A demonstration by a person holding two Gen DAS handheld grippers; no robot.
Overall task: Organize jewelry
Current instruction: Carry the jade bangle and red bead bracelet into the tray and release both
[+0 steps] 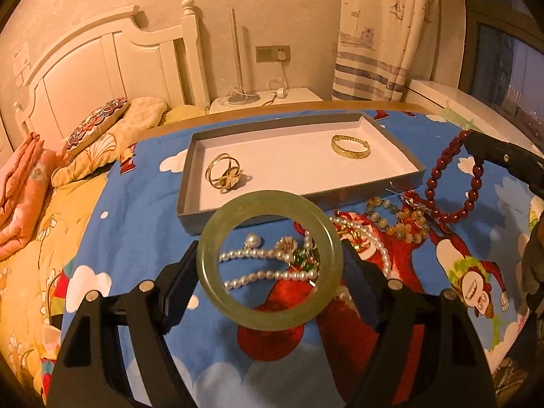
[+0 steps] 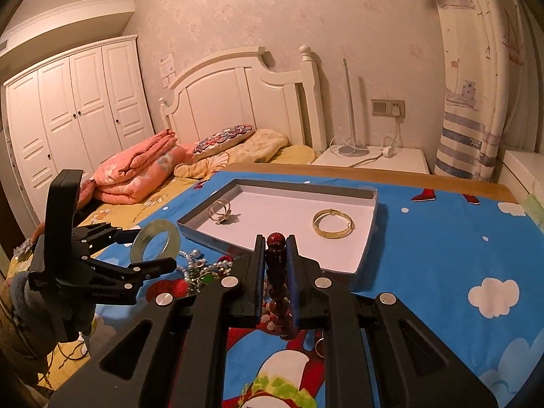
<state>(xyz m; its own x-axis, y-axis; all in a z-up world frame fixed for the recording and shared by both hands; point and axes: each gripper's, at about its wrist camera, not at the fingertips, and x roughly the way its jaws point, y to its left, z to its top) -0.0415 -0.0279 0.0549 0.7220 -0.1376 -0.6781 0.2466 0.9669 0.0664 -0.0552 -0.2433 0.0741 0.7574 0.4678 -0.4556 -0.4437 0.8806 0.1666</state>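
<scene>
Only the right wrist view shows the white wardrobe at the upper left and the gloved hand at the lower left. Only the left wrist view shows the pearl necklace clearly, low in the middle.

The tray sits in the middle of the blue cloth. It holds a gold ring and a gold bangle, well apart, with lots of bare white floor between them.

The left gripper is spread wide and pinches the green bangle, lifted above the pearls. The right gripper is squeezed on the red bead bracelet.
</scene>
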